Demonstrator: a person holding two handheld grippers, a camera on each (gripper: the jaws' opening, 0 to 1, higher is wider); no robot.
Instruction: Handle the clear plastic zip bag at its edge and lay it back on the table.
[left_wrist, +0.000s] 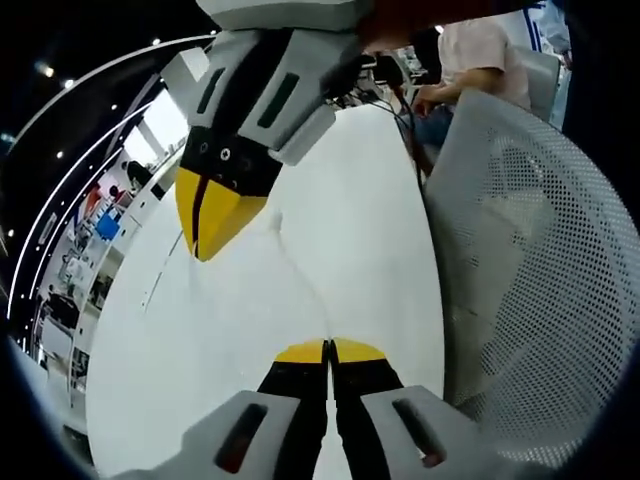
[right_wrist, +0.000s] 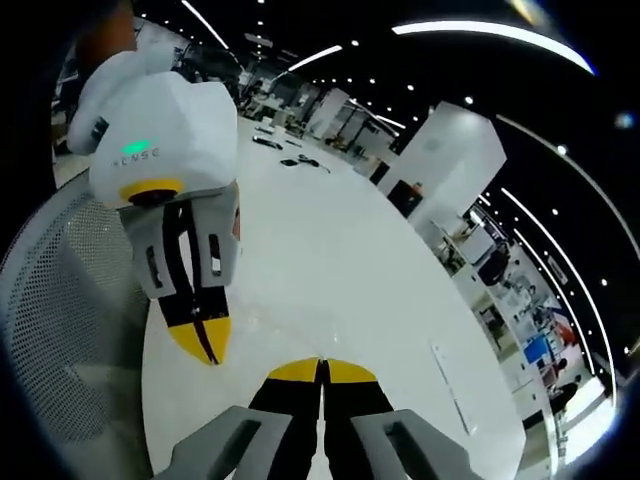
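Left gripper view, left to right: a room with ceiling lights and shelving is curving past the far side, then the white table (left_wrist: 350, 200) is running up the middle. The right gripper (left_wrist: 205, 235) is coming in from above, yellow tips pressed together, touching the table. The left gripper (left_wrist: 329, 352) is sitting at the bottom, jaws closed tip to tip. A white mesh chair (left_wrist: 530, 260) is standing just beside the table's right edge, and a seated person (left_wrist: 480, 60) is at the table's far end.

Right gripper view, left to right: the mesh chair (right_wrist: 70, 330) is crowding the table edge, the left gripper (right_wrist: 205, 345) is pointing down with tips shut, and the right gripper (right_wrist: 322, 372) is closed at the bottom. Small dark items (right_wrist: 290, 150) are lying far down the table (right_wrist: 340, 260).

The clear zip bag (left_wrist: 290, 250) is barely visible: only faint crease lines on the table between the two grippers. Whether either gripper is pinching its edge, cannot tell.
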